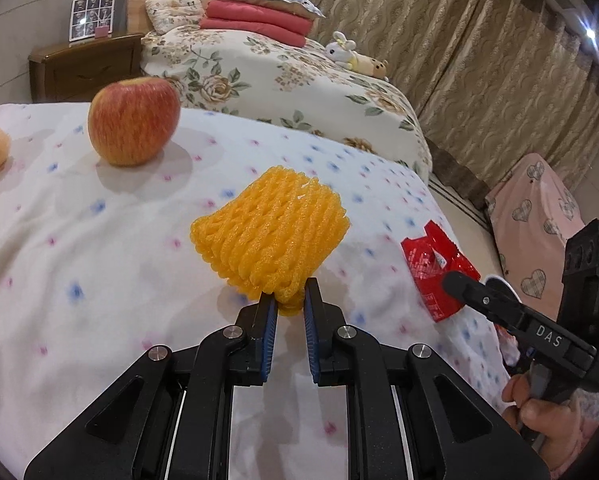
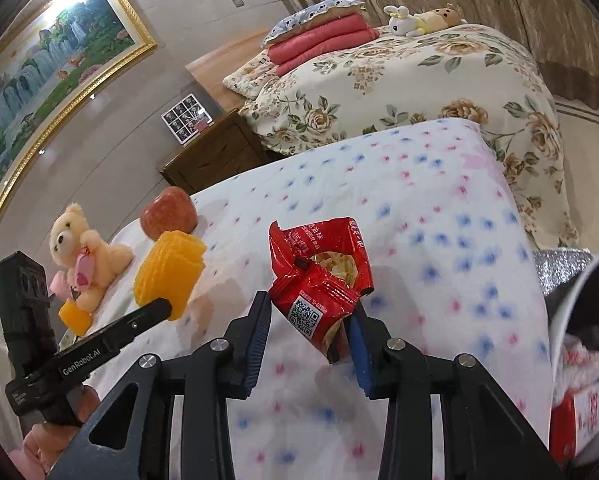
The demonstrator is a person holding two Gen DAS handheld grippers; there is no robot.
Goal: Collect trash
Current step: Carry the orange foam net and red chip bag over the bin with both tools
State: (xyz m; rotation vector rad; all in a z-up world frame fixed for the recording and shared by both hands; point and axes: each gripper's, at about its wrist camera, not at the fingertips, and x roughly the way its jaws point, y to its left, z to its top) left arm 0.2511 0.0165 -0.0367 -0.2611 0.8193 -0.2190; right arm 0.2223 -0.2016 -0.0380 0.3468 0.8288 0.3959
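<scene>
I am clamping left tool (image 1: 290,298) on yellow foam net (image 1: 271,232) and right tool (image 2: 309,320) on red snack wrapper (image 2: 319,276), both lifted clear of the bed (image 1: 79,240); next, carrying both to the bin at 4 o'clock (image 2: 571,320).

Your left gripper (image 1: 290,300) and right gripper (image 2: 311,312) were black with blue ribbed pads (image 1: 270,320), silver screws (image 1: 232,332), white "DAS" and "GenRobot.AI" lettering; your sleeves looked pink.
</scene>
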